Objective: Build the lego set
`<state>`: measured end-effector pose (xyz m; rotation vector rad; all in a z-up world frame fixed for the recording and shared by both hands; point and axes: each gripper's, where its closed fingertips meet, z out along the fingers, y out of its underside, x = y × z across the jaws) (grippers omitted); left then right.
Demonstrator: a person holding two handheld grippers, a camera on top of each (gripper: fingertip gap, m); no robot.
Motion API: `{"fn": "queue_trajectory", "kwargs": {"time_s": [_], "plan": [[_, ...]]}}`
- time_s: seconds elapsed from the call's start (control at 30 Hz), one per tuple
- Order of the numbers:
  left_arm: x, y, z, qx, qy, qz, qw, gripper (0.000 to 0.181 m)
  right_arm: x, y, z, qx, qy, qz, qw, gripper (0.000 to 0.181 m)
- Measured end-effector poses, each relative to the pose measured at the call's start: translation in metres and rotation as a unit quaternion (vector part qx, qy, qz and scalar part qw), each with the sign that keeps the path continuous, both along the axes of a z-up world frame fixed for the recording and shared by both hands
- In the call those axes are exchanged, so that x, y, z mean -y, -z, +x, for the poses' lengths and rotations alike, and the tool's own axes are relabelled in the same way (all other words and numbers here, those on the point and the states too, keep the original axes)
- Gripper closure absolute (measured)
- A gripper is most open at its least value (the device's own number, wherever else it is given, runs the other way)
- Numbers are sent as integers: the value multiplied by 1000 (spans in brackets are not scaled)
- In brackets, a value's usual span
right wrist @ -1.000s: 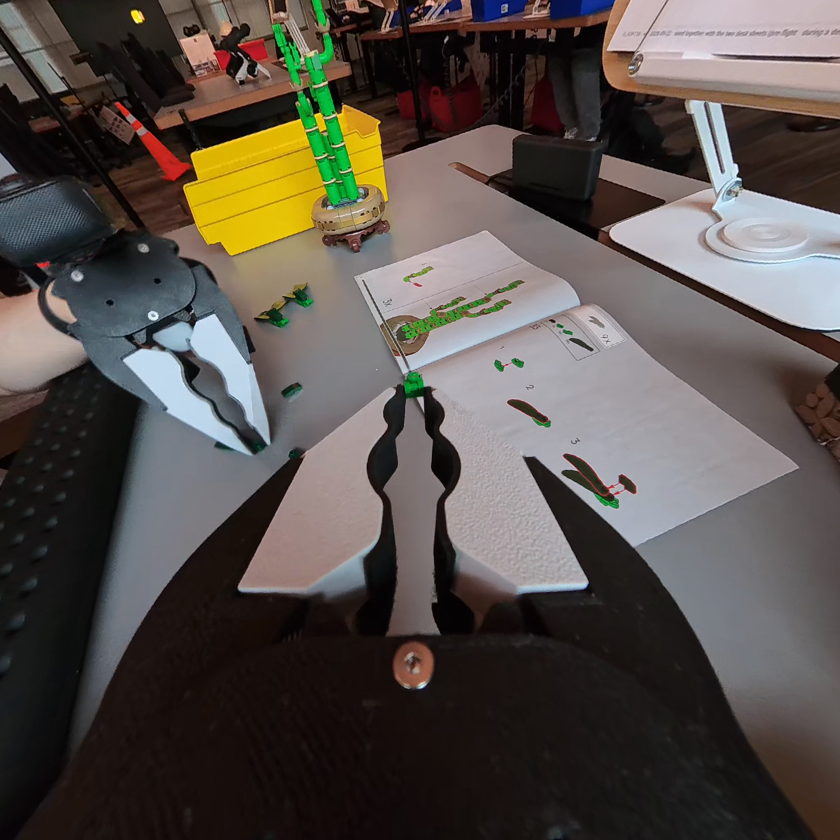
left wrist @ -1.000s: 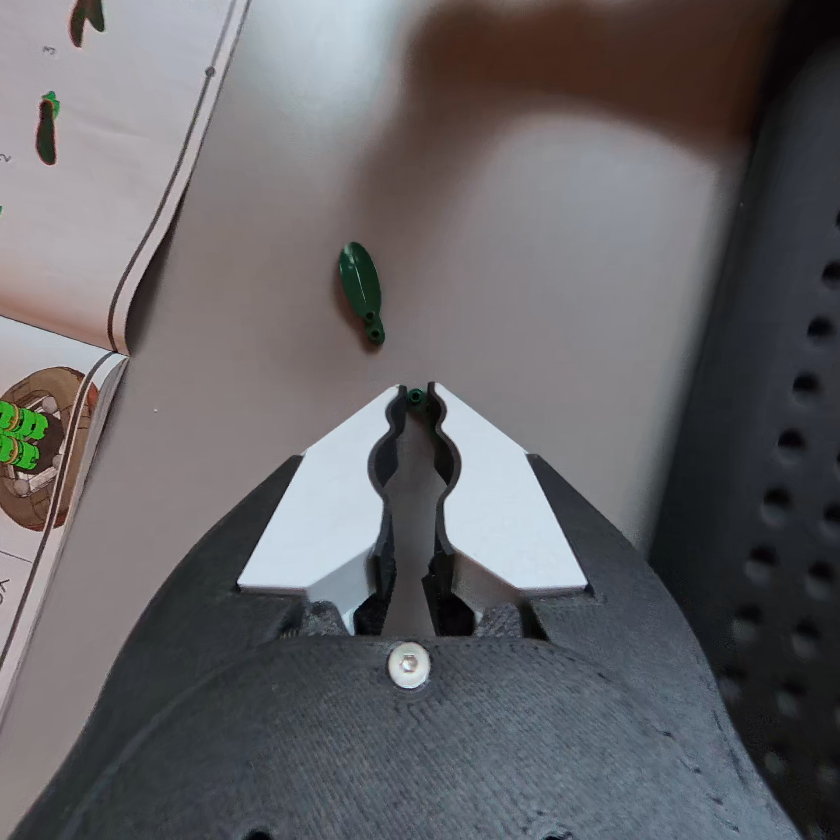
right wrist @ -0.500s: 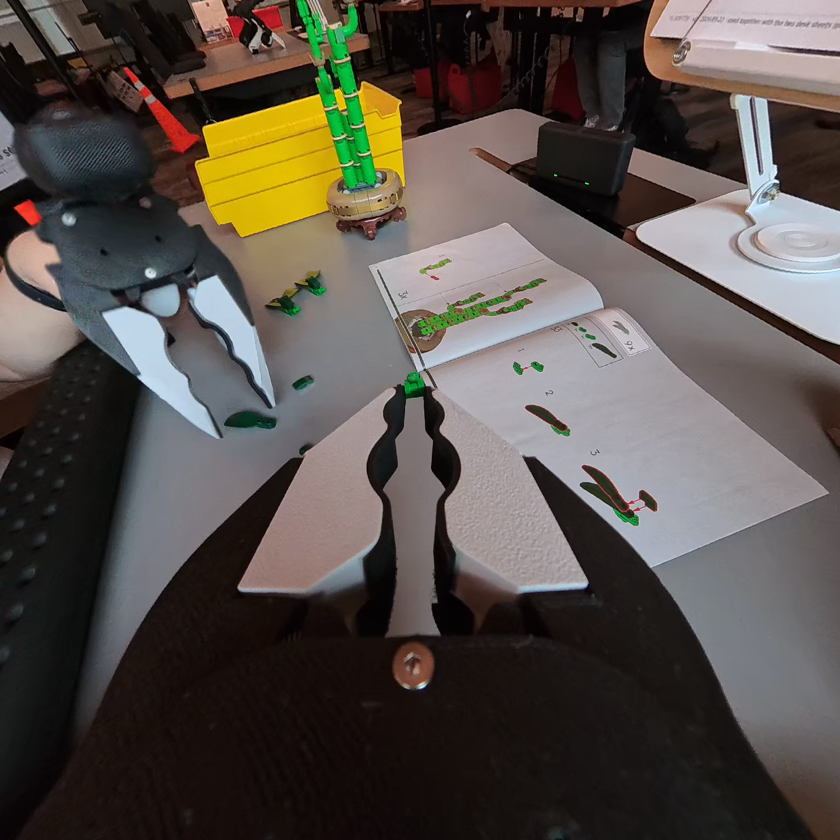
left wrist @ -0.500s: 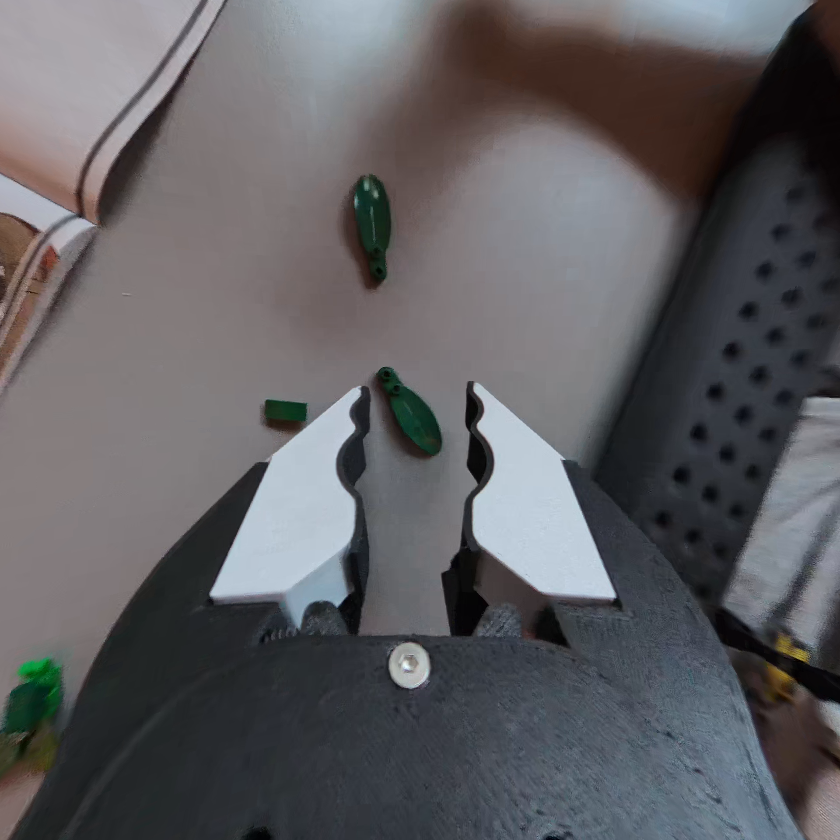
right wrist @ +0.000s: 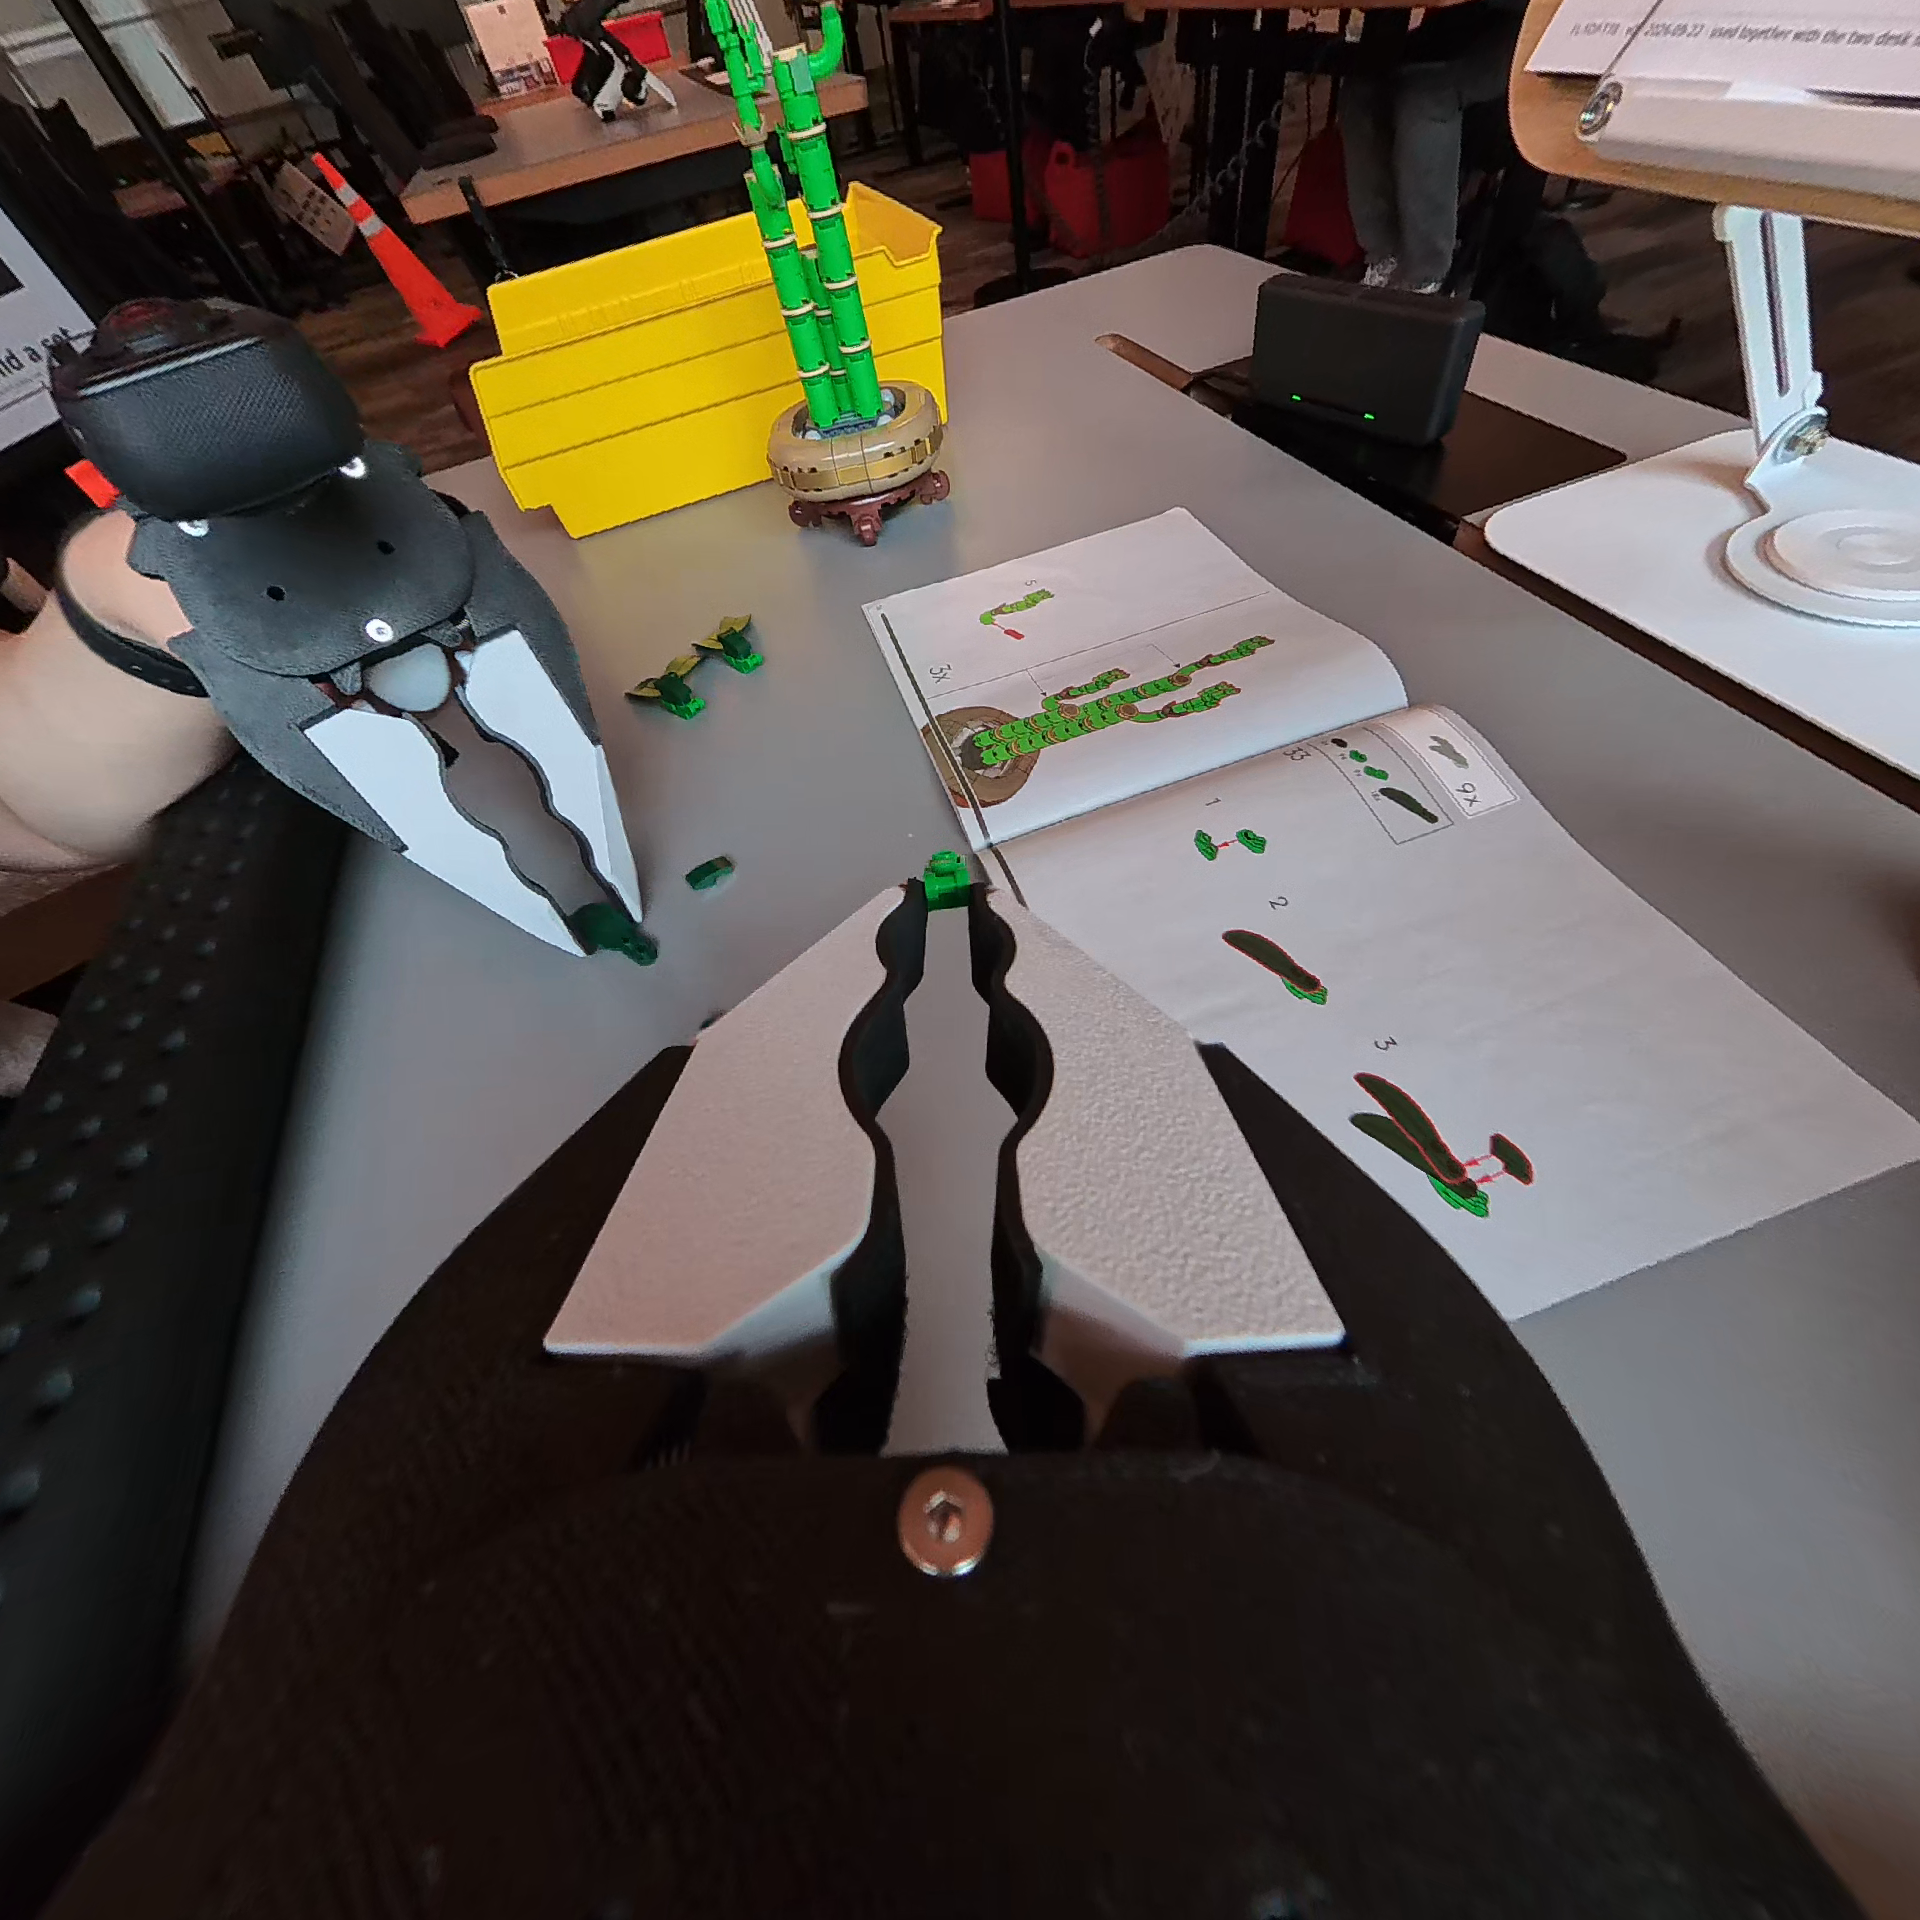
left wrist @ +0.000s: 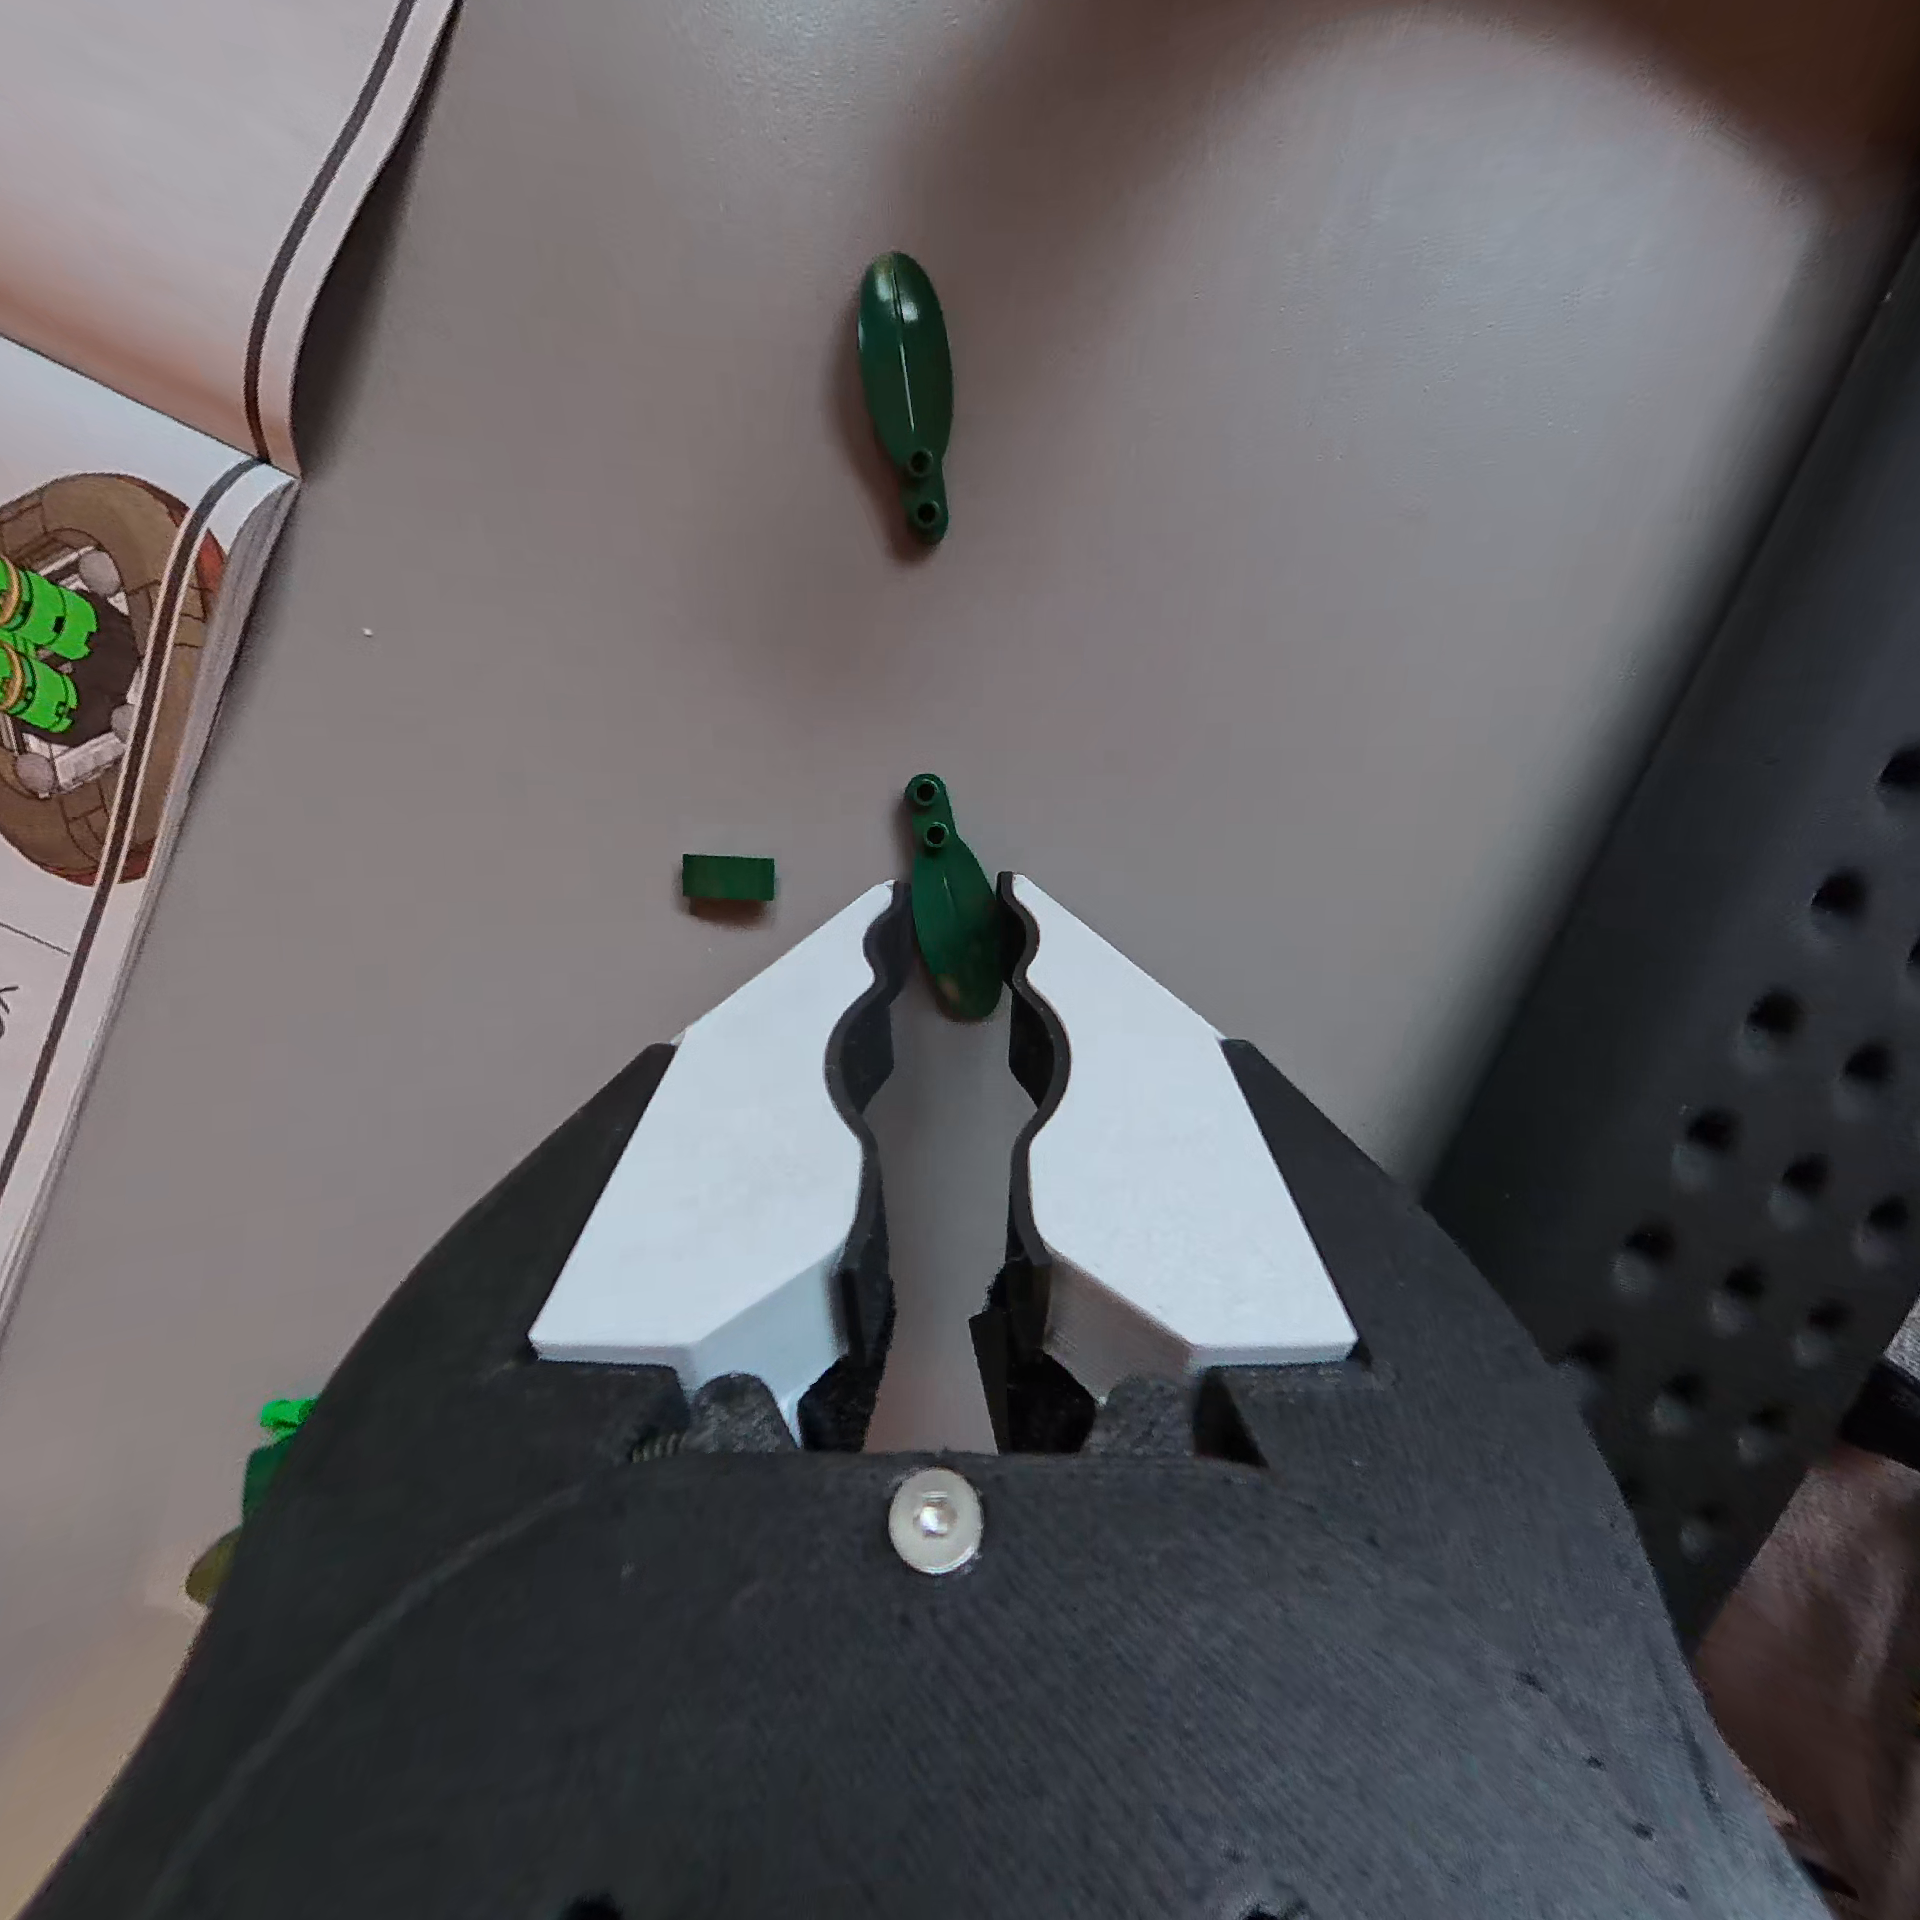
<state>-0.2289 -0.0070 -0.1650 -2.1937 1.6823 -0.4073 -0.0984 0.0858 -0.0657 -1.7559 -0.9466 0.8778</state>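
My left gripper [left wrist: 948,885] is closed on the blade of a dark green leaf piece [left wrist: 954,940] that lies on the grey table, with the stem pointing away. It also shows in the right wrist view [right wrist: 601,928], tips down at the table. A second dark green leaf [left wrist: 904,384] lies farther ahead. A small dark green tile [left wrist: 727,876] lies just left of the tips. My right gripper [right wrist: 945,902] is shut on a small bright green piece [right wrist: 945,881] and holds it above the table. The green bamboo model [right wrist: 821,312] stands in its tan pot [right wrist: 857,452] at the back.
The open instruction booklet [right wrist: 1455,987] lies to the right. A yellow bin [right wrist: 644,364] stands behind the model. Two small leaf assemblies [right wrist: 691,675] lie mid-table. A black perforated pad [right wrist: 104,1195] runs along the left edge. A black box [right wrist: 1366,353] and a white stand [right wrist: 1766,561] are at the back right. The gap from one gripper's tips to the other's is roughly 20 cm. My left gripper is the nearer one to the green bamboo model [right wrist: 821,312]: about 30 cm, against 40 cm.
The left gripper opened and let the leaf lie on the table, then closed again on its blade. The right gripper kept its hold on the bright green piece and rose slightly.
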Motion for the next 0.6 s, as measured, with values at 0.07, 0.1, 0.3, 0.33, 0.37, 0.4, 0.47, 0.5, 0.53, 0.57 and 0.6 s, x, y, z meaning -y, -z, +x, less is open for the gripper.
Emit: {"fn": "queue_trajectory", "kwargs": {"time_s": [0.07,0.1,0.3,0.33,0.37,0.4,0.47,0.5,0.53,0.57,0.6], "plan": [[-1,0,3,6,14,5,1000,167,3,-4,-6,-18,-14,-4,1000,175],[-2,0,4,11,20,2,1000,167,6,-7,-11,-33,-25,-9,999,175],[-24,-45,12,185,-12,-78,980,167,21,-23,-42,-131,-93,-91,983,175],[-30,-59,14,232,-19,-92,968,167,25,-22,-48,-137,-106,-115,978,175],[-34,-73,16,277,-24,-108,954,167,29,-21,-54,-141,-120,-134,973,175],[-35,-85,17,319,-25,-129,939,167,31,-19,-60,-143,-128,-148,970,175],[-36,-100,19,374,-23,-169,911,167,36,-15,-70,-141,-146,-174,964,175],[-35,-101,20,383,-20,-183,905,167,40,-13,-74,-140,-155,-188,960,175],[-34,-101,21,386,-17,-191,902,167,43,-11,-78,-138,-163,-200,956,175],[-34,-99,22,385,-15,-198,901,167,46,-7,-82,-132,-172,-210,953,175],[-33,-97,23,384,-13,-205,900,167,51,-2,-85,-118,-180,-221,951,175]]}}
